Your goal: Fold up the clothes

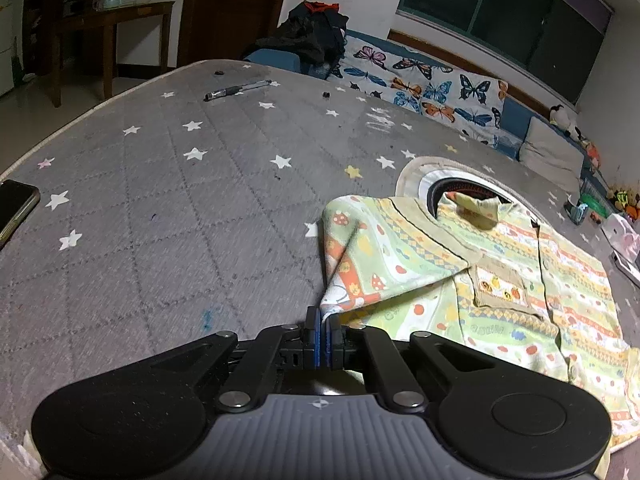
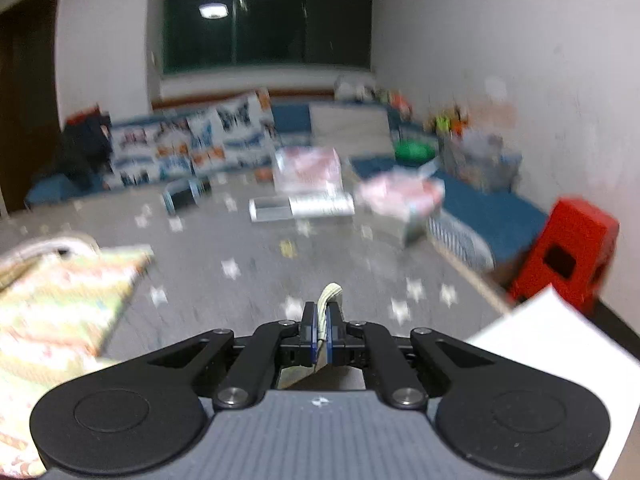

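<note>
Left wrist, tool [image 1: 322,322] pinching garment [image 1: 460,272] corner, garment spreading rightward

Mattress cover [image 1: 160,208]: quilted grey cloth, matt, slightly pilled, printed stars. Shirt [image 1: 500,272]: soft printed cotton-like cloth, matt, ribbed beige collar. My left gripper [image 1: 322,322]: matt black plastic arms, bright metal rivets, blue rubbery pads (a ribbed grey housing below). Pen [image 1: 238,90]: glossy plastic. Phone [image 1: 16,208]: glossy. Stool [image 2: 568,252]: red plastic, smooth. Side table [image 1: 108,16]: dark wood.
</note>
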A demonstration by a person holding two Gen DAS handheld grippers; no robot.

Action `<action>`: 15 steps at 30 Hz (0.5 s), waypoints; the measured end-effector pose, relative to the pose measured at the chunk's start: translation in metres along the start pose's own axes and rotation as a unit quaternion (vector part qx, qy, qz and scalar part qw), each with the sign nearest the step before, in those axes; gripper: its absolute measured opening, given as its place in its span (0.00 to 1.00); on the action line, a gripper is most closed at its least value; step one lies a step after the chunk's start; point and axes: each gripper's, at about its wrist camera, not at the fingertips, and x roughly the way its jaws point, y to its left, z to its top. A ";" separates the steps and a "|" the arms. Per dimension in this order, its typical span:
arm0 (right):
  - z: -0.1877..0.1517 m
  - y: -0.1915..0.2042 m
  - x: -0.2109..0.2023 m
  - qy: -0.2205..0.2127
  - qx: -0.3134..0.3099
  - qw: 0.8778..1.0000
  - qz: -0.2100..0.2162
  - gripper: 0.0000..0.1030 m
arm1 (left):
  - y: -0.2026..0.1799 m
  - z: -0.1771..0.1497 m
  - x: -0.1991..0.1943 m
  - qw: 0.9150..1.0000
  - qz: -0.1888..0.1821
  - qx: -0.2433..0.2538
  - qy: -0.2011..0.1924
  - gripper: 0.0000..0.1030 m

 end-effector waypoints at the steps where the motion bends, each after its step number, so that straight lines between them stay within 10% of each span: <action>1: -0.006 -0.002 0.005 0.011 0.004 1.000 -0.004 0.06 | 0.001 0.000 -0.001 1.000 -0.001 0.001 0.001 0.10; 15: -0.011 0.001 -0.008 -0.006 -0.005 1.000 -0.024 0.25 | -0.001 0.001 -0.028 0.997 0.018 0.066 -0.018 0.43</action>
